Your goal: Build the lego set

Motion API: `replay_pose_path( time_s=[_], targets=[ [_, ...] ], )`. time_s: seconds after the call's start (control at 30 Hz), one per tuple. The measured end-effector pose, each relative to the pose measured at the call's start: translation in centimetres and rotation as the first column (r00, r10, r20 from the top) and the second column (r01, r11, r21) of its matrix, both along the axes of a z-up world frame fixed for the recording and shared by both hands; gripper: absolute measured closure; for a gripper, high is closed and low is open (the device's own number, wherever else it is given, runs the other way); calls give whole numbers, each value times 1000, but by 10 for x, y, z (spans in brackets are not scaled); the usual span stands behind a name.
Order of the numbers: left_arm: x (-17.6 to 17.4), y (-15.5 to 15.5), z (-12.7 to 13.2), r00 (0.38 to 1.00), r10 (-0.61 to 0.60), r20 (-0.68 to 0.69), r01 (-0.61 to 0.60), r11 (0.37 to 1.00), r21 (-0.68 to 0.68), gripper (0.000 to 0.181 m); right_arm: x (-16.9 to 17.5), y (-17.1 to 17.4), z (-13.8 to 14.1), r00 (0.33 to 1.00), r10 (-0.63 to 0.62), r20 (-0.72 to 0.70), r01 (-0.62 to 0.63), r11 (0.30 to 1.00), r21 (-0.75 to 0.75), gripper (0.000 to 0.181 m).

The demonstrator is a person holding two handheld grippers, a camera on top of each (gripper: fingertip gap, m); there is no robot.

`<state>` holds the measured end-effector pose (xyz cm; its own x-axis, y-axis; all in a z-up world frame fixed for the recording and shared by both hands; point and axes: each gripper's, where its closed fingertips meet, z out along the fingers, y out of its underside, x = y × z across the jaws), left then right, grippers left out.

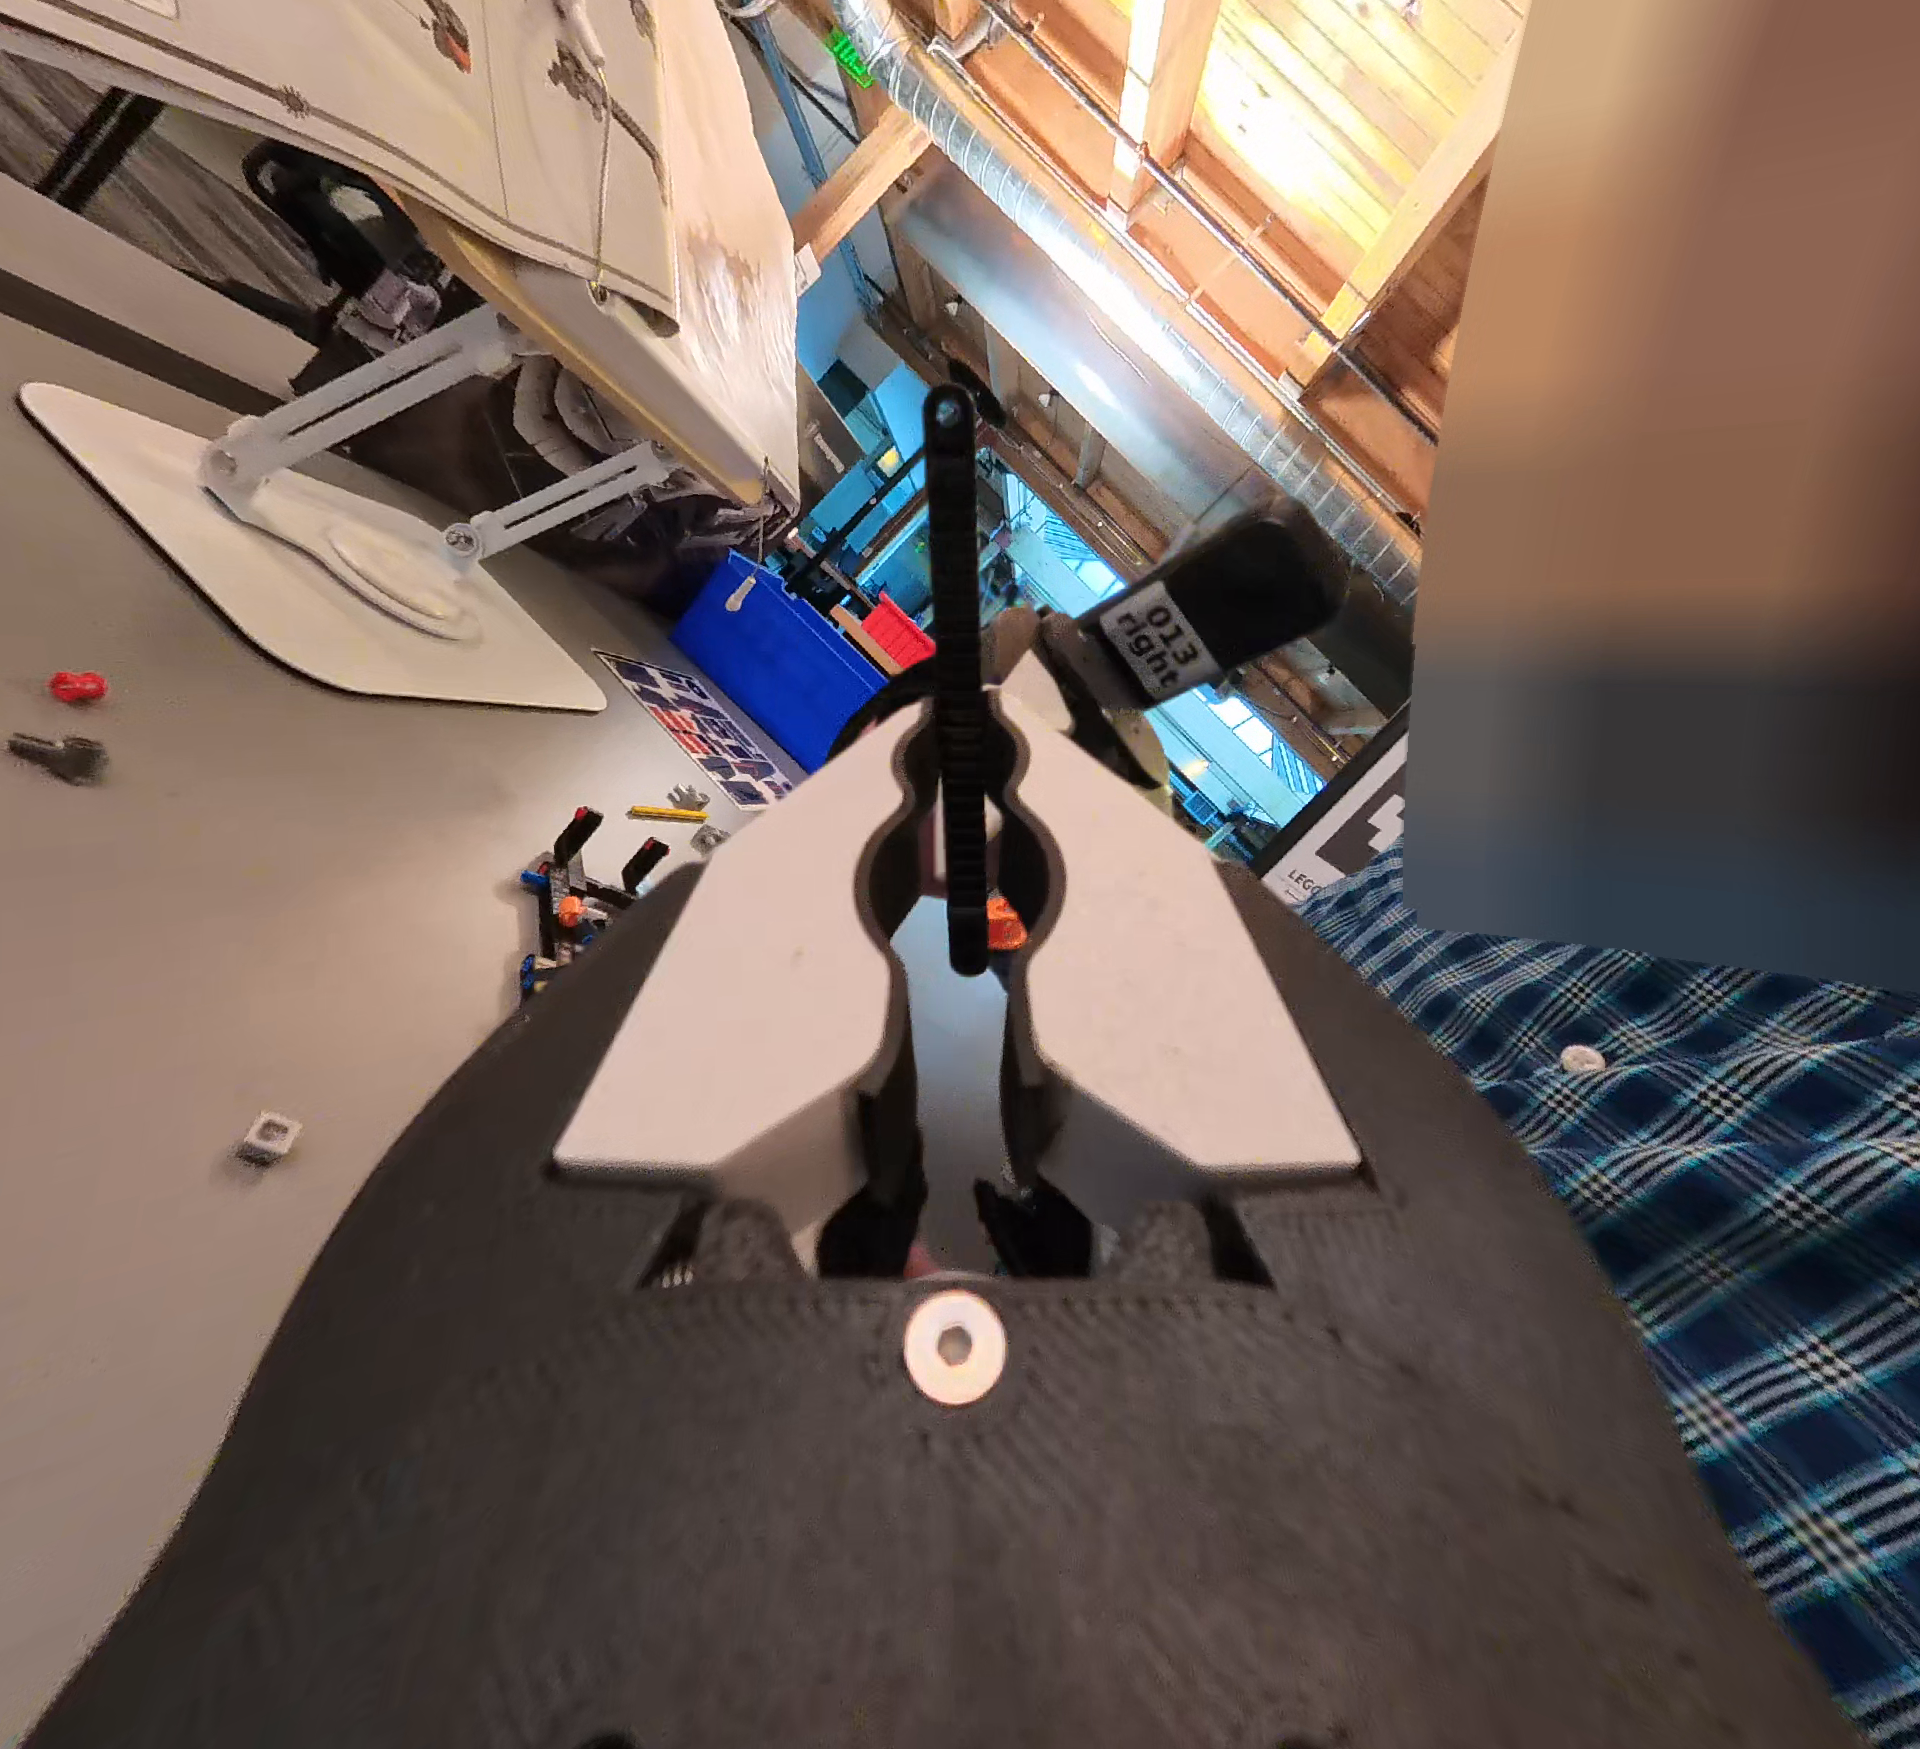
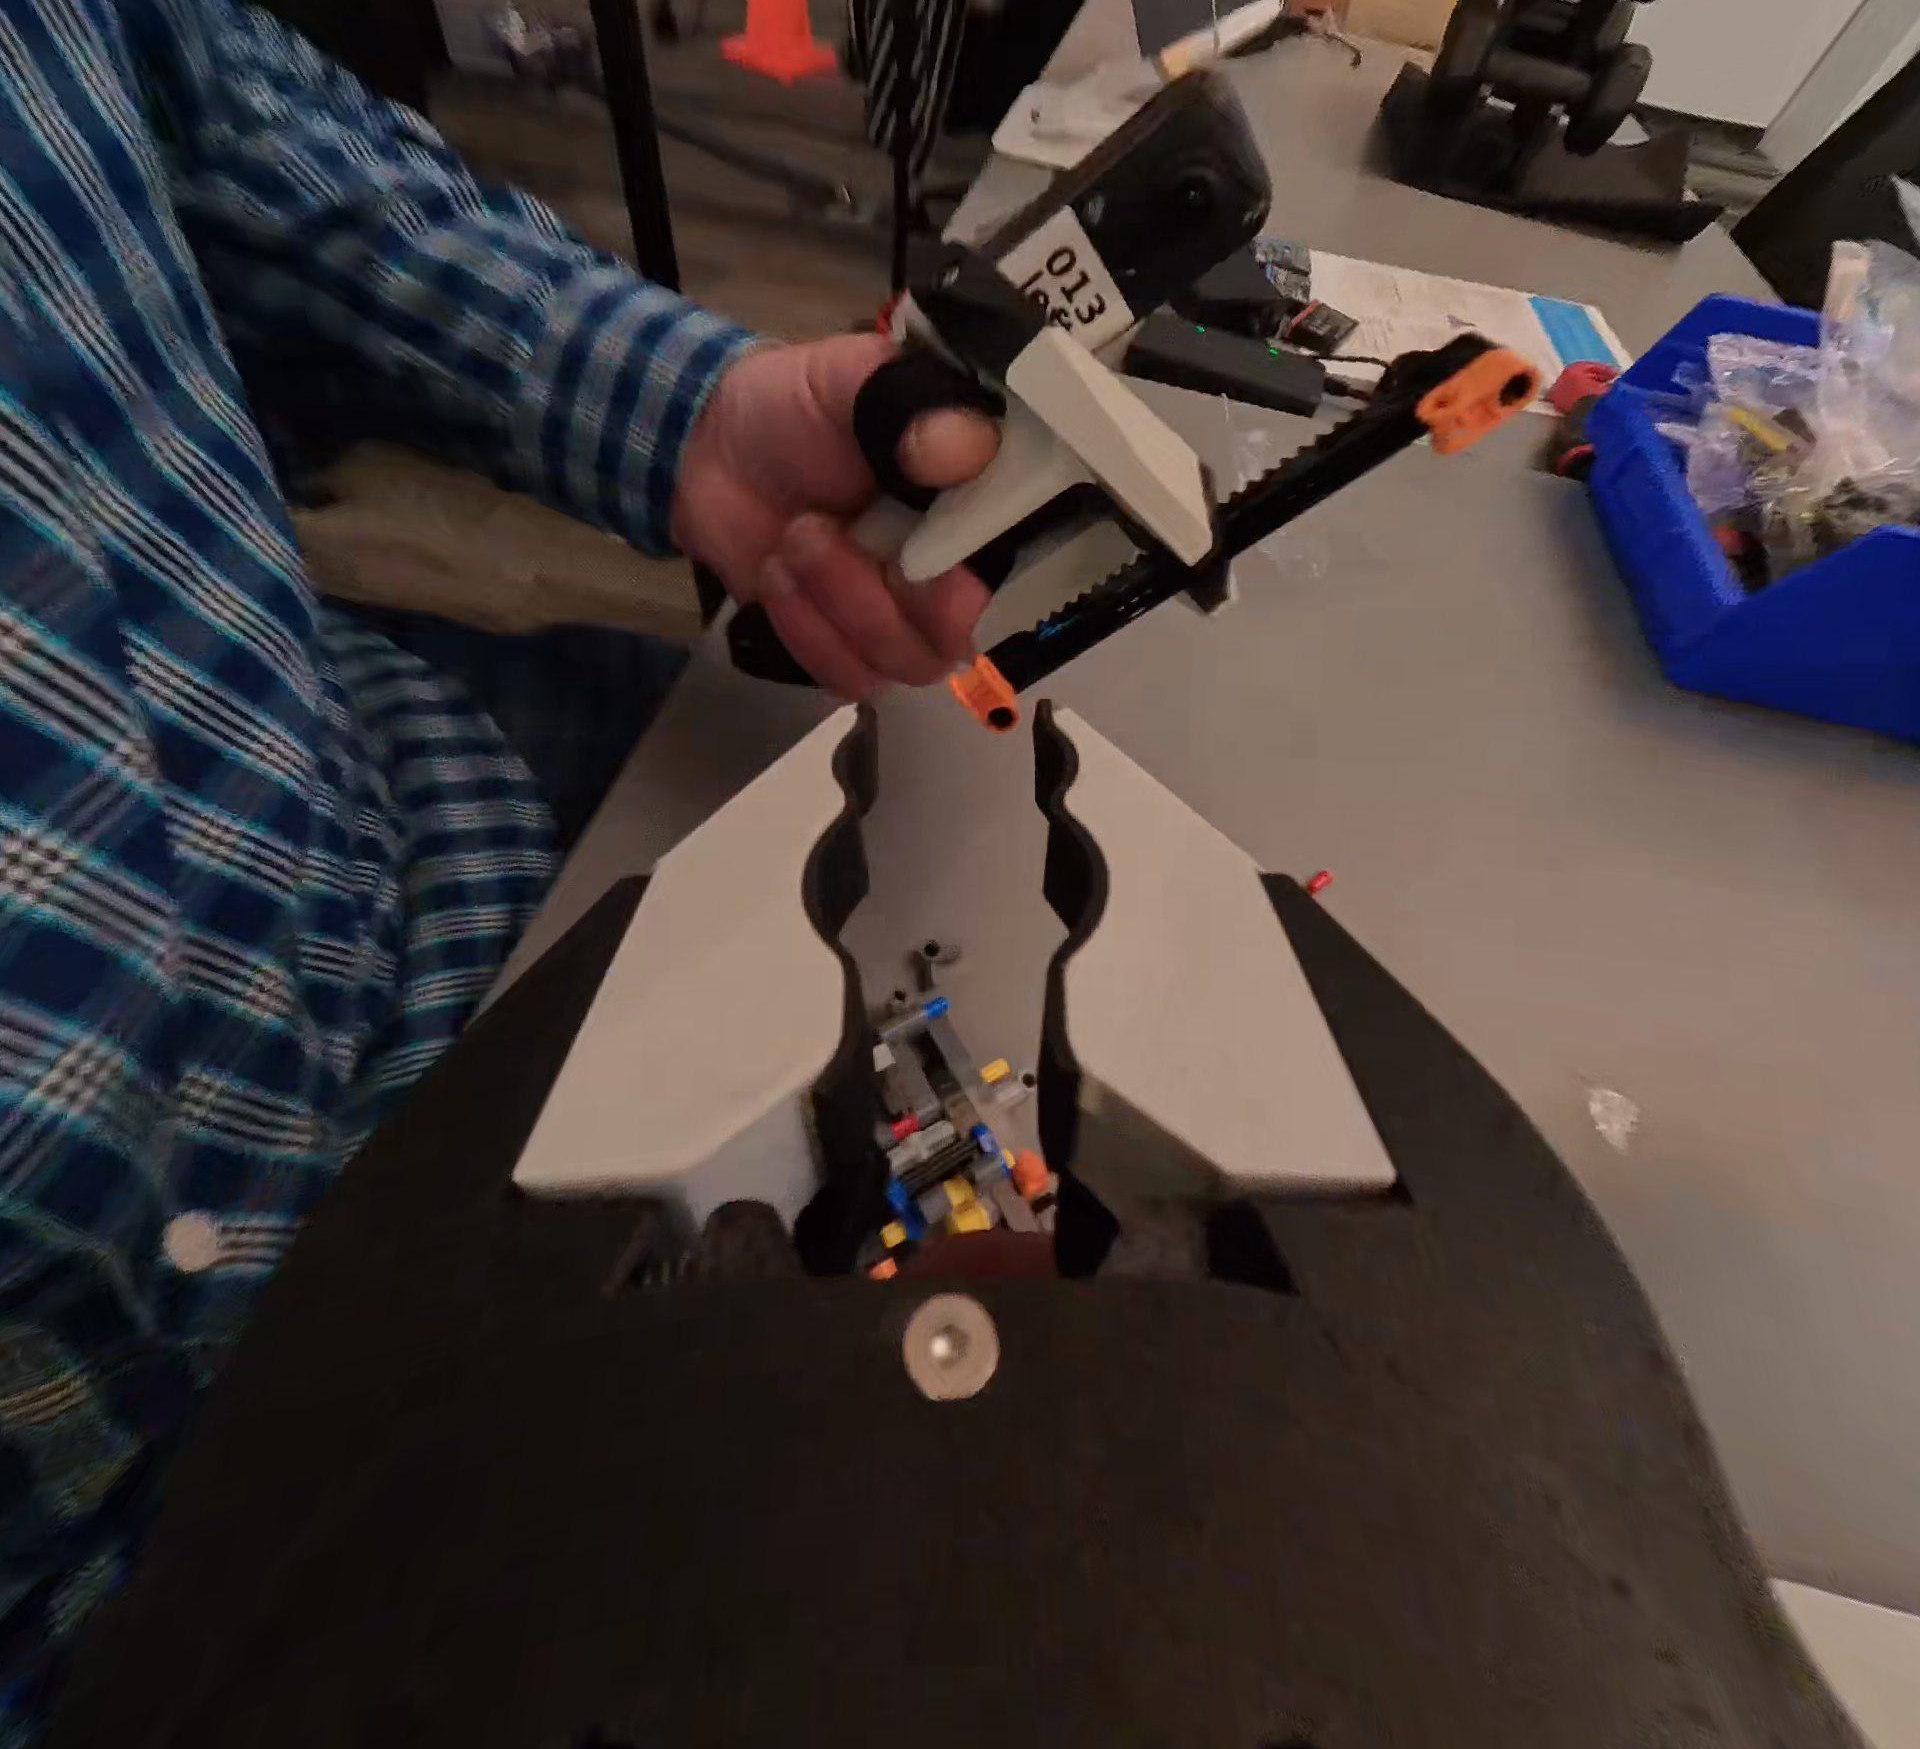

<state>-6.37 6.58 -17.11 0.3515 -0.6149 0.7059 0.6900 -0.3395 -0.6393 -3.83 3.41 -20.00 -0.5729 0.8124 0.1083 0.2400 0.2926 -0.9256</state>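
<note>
Where the left gripper (image 2: 1195,546) pinches it, long black toothed plastic beam (image 2: 1247,525), 2 orange end connectors (image 2: 1475,385), right gripper (image 2: 951,733) fingers spread, empty.

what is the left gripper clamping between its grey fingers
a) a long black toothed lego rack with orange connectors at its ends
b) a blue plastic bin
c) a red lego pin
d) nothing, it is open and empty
a: the left gripper is shut on the long black toothed lego rack, orange connectors at both ends, held in the air above the grey table.
</note>
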Motion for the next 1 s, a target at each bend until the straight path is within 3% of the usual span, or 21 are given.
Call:
replay_pose_path(
  time_s=[0.1,0.23,0.43,0.57,0.8,1.0],
  targets=[
    [6,-3,3,1000,-10,-16,10,1000,11,175,-7,-2,-5,1000,-26,-17,26,998,49,169],
    [6,-1,3,1000,-2,-17,3,1000,15,176,-7,-3,-5,1000,-25,-19,26,999,27,173],
    [11,-5,5,995,17,-102,-10,998,68,175,-8,-3,-6,997,-27,66,43,964,-262,177],
    [10,-4,3,992,29,-123,-19,997,81,175,-11,-4,-11,989,-11,145,71,908,-414,177],
    [11,-4,-1,983,42,-181,-24,995,100,175,-15,-4,-15,964,86,252,113,724,-680,177],
    [7,-1,-1,984,54,-169,-40,995,87,175,-17,-5,-14,967,102,233,100,692,-715,177]
  ],
)
